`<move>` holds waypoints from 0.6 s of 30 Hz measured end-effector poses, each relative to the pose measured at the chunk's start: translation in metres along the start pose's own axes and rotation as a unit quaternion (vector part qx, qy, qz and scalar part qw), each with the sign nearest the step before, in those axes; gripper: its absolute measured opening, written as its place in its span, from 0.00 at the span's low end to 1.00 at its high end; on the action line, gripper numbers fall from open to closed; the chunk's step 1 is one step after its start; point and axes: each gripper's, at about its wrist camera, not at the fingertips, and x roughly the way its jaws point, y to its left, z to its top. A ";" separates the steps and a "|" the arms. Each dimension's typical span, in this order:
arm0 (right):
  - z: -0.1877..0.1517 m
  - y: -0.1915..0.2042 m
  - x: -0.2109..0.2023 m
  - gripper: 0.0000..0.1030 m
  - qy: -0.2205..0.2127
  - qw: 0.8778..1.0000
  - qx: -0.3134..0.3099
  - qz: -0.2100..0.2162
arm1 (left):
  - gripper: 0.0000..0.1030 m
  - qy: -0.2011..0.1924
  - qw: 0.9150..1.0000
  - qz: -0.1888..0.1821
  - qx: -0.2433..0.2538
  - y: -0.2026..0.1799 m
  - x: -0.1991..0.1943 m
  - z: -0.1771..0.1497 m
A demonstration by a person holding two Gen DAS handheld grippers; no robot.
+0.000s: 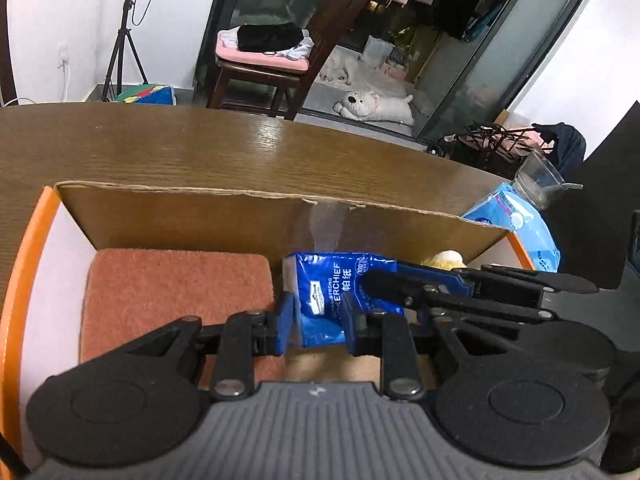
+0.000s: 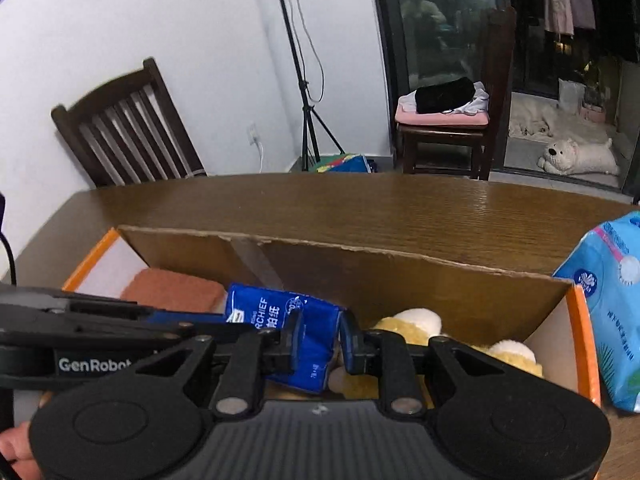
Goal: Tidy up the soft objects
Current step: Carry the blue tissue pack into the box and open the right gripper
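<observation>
**Handkerchief pack held by both grippers over the box: how the lowering is best done**

At the far left of the cardboard box (image 1: 180, 220), an orange-brown folded towel (image 1: 176, 292) lies flat on the floor, close against the left wall. Just to its right, the blue handkerchief pack (image 1: 328, 300) is carried above the box interior, gripped from both ends. The left gripper (image 1: 318, 330) is narrowed onto the near lower end of the pack, its blue pads pressed against the wrapper on either side. The right gripper (image 2: 318, 346) is likewise narrowed onto the pack's other end, and in the left wrist view its fingers are seen reaching in from the right across the pack. Further right, a yellow and cream plush toy (image 2: 416, 326) fills the right part of the box, and outside the right wall a pale blue tissue bag (image 2: 612, 304) leans on the table (image 2: 360, 204).

The step in hand is judged to be the placing of the pack into the gap between towel and plush. It is best done if the pack is kept level, with both ends lowered together, so that the soft wrapper is not twisted. The pack should be set beside the towel's edge rather than on it, and clear of the plush. The jaws should be opened only once the pack is resting on the floor, and both grippers lifted straight up, so that the back wall is not caught.
</observation>
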 end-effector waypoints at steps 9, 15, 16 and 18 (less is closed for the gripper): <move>0.007 0.004 -0.013 0.24 0.014 1.000 0.023 0.004 | 0.29 -0.046 0.999 0.007 0.020 -0.022 -0.042 -0.001; 0.020 0.021 -0.112 0.39 -0.040 0.999 -0.004 -0.001 | 0.38 -0.100 0.993 0.020 0.058 -0.055 -0.145 -0.008; 0.021 0.022 -0.132 0.40 -0.048 0.999 -0.010 -0.005 | 0.40 -0.109 0.992 0.027 0.064 -0.060 -0.164 -0.013; 0.016 0.025 -0.173 0.45 -0.065 0.997 -0.026 -0.021 | 0.42 -0.126 0.988 0.043 0.081 -0.068 -0.201 -0.029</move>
